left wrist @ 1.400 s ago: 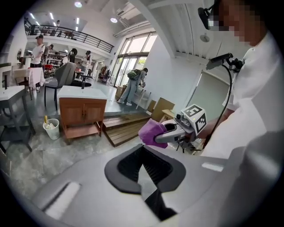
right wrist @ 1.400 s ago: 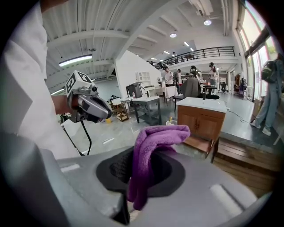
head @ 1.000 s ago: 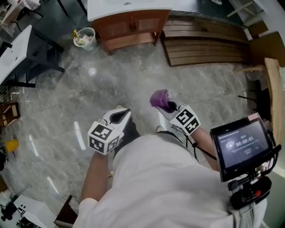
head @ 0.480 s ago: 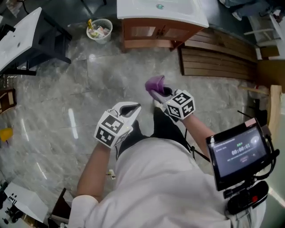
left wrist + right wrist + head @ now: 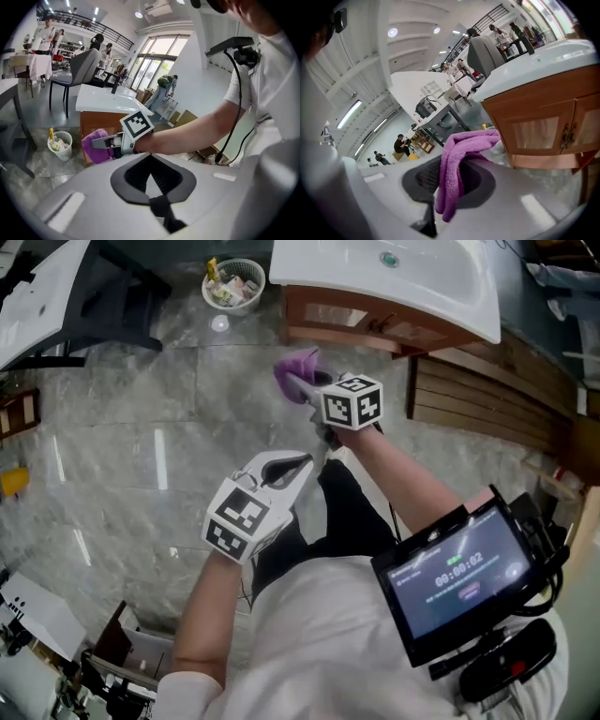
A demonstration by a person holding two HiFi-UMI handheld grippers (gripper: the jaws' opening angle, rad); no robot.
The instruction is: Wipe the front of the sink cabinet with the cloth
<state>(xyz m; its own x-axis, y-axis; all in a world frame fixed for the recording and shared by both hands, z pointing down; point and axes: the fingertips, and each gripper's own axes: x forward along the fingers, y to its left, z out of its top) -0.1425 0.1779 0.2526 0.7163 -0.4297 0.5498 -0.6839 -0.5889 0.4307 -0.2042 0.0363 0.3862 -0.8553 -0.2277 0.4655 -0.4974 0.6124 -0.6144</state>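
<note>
Wooden under a white basin, the sink cabinet (image 5: pixel 352 322) stands just ahead of our right hand-held gripper (image 5: pixel 302 385). A wastebasket (image 5: pixel 232 282) sits ahead and to that gripper's left. Our left hand-held gripper (image 5: pixel 296 465) hangs behind the right one, jaws together and empty. The right one is clamped on the purple cloth (image 5: pixel 296 364) — bunched over its jaws, close to the cabinet front.

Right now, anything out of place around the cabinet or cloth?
Nothing stands out. The purple cloth hangs clamped in the right tool, apparently short of the sink cabinet, whose doors look shut. The waste basket stands upright beside it.
</note>
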